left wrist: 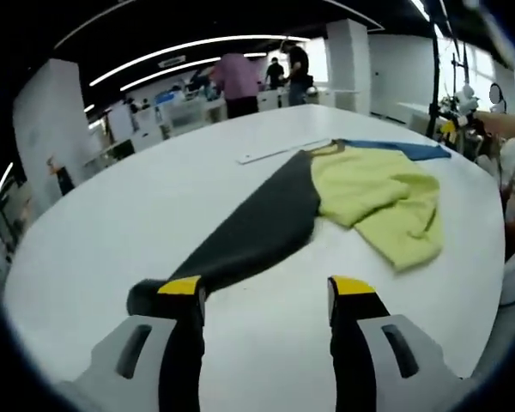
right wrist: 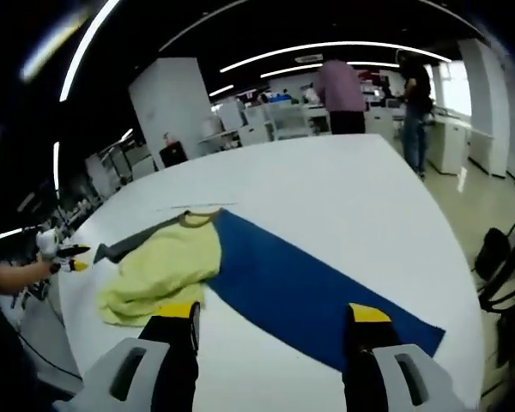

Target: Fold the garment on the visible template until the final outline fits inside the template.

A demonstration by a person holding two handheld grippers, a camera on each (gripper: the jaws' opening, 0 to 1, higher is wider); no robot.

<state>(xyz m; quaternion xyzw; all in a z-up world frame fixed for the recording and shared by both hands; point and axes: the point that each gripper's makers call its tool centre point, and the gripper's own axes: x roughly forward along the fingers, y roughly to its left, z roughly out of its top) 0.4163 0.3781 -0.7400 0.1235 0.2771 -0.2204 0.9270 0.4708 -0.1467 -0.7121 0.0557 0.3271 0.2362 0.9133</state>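
A three-coloured garment lies spread on the white table (left wrist: 112,223). Its dark grey part (left wrist: 257,227) stretches toward my left gripper (left wrist: 266,290), ending just beside the left jaw. The yellow-green middle (left wrist: 378,202) is rumpled and partly folded over, with a blue part (left wrist: 412,150) beyond it. In the right gripper view the blue part (right wrist: 300,287) runs toward my right gripper (right wrist: 275,313), the yellow-green part (right wrist: 163,266) lies left of it and the grey end (right wrist: 124,247) is farther off. Both grippers stand open above the table, holding nothing. The left gripper (right wrist: 69,251) also shows in a hand.
A thin white strip (left wrist: 279,152) lies on the table behind the garment. The table's rounded edge (right wrist: 463,283) drops to the floor, where a chair base (right wrist: 498,257) stands. People (left wrist: 236,81) stand among desks at the back. A hand (left wrist: 506,124) reaches in.
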